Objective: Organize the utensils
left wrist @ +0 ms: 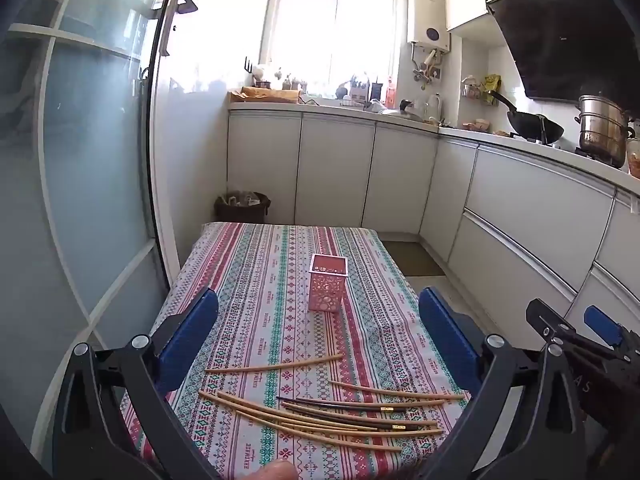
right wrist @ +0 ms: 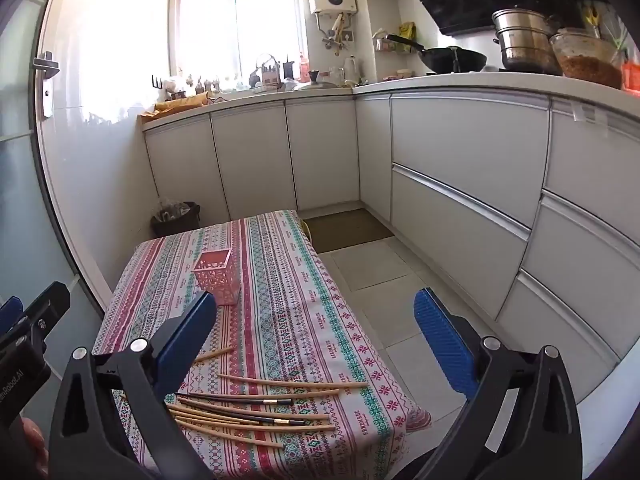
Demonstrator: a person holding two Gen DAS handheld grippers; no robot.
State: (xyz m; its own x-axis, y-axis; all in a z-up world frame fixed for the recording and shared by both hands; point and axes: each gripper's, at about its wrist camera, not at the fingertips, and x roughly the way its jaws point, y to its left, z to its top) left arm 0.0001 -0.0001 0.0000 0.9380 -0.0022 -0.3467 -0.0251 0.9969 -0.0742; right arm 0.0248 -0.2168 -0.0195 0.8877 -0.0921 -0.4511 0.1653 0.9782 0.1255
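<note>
Roughly a dozen thin chopsticks [left wrist: 320, 416], most pale bamboo and two dark lacquered with gold bands, lie loosely scattered at the near end of the striped patterned tablecloth [left wrist: 256, 280]. They look light, stiff and likely to roll or slip, so a pinch near mid-length should hold best. The left gripper [left wrist: 318, 344] and the right gripper [right wrist: 316, 344] both hover above them, blue pads spread wide, holding nothing. Farther back stands the pink perforated square holder [left wrist: 328, 288], upright.
</note>
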